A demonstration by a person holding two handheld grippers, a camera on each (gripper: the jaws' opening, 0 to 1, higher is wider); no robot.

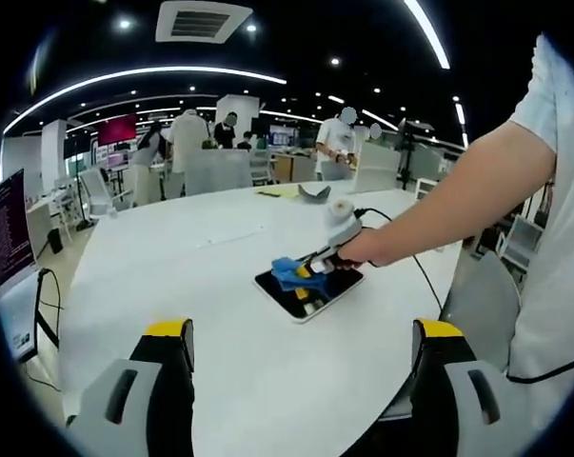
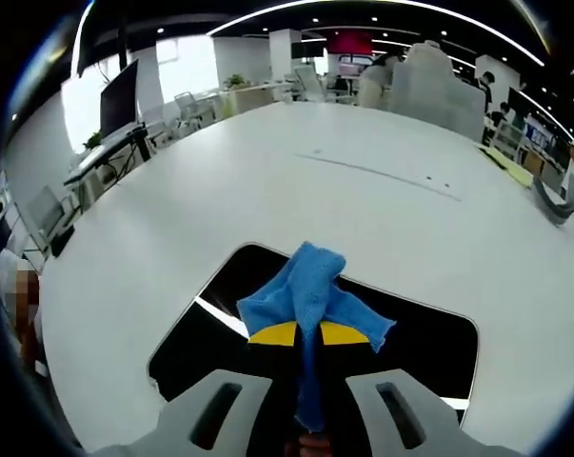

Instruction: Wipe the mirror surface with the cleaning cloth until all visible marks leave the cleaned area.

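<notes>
- In the left gripper view, the left hand-held gripper [image 1: 301, 347] rises from the bottom edge with its two yellow-tipped jaws spread wide; it is released, with nothing but bare white worktop [image 1: 201, 286] between them.
- Further along the worktop in that view lies the mirror [image 1: 308, 290], a dark rounded rectangle with a pale border, flat on the surface and well apart from the left hand-held gripper.
- The right hand-held gripper [image 1: 310, 269] comes in from the right of the left gripper view, held in a person's hand [image 1: 358, 249] whose bare forearm reaches from a white short sleeve [image 1: 553, 95]; its tips rest over the mirror with the blue cleaning cloth [image 1: 288, 271] bunched at them.
- A black cable [image 1: 401, 233] trails from that gripper across the worktop.
- In the right gripper view, the right hand-held gripper [image 2: 308, 333] is clenched on the cleaning cloth [image 2: 310, 295]: the yellow tips sit almost together with a strip of blue fabric pinched between them and hanging down the gap.
- The rest of the cloth piles up ahead of the tips, crumpled, lying on the mirror [image 2: 220, 333] near its middle.
- The mirror's dark glass reflects a bright strip of ceiling light; I cannot tell whether any marks are on it.
- Beyond the worktop, several people [image 1: 336, 143] stand among desks, and a monitor [image 1: 10, 228] sits at the left edge of the left gripper view.
</notes>
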